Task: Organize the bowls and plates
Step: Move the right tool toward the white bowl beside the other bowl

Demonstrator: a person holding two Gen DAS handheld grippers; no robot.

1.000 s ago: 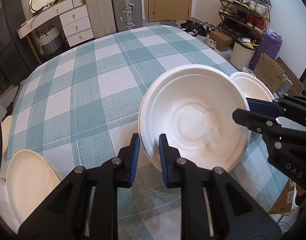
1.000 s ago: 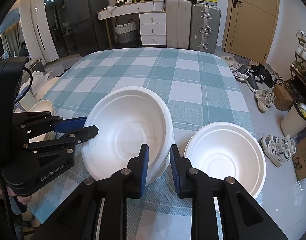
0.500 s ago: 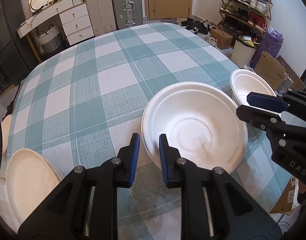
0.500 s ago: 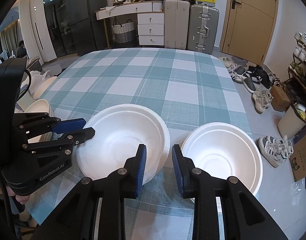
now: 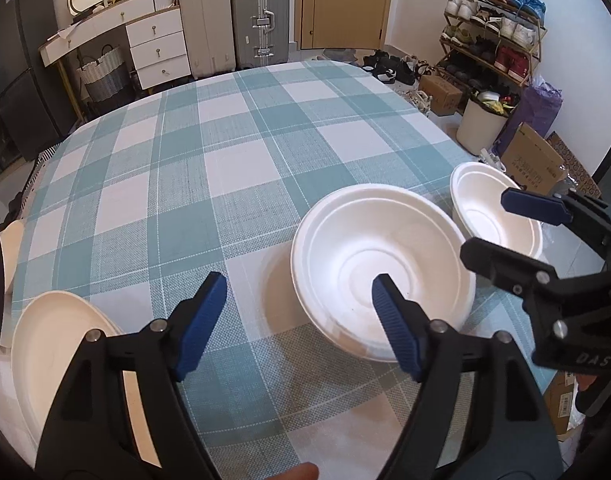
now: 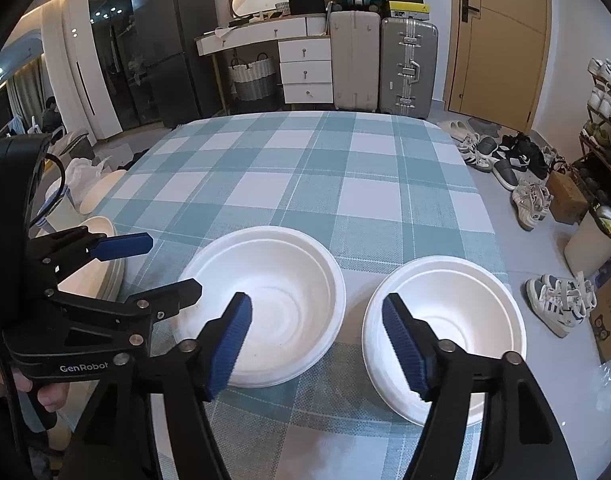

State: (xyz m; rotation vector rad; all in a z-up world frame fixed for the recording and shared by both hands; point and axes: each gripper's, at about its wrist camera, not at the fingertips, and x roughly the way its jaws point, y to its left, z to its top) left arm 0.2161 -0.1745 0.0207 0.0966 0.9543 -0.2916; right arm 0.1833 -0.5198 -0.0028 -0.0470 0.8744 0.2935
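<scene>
- The left gripper (image 5: 299,294) has just spread its jaws wide; the near rim of the large white bowl (image 5: 385,268) sits between them, untouched.
- The right gripper (image 6: 317,316) has just opened too and holds nothing, poised between that bowl (image 6: 281,300) and a second bowl (image 6: 457,320) at lower right.
- Only the left view shows the plate (image 5: 53,344) at lower left.
- A second ago both grippers pinched the tilted bowl; it now rests flat on the checked tablecloth (image 5: 225,168).

"GenRobot" on left gripper (image 6: 145,268) | "DAS" on right gripper (image 5: 505,226)
</scene>
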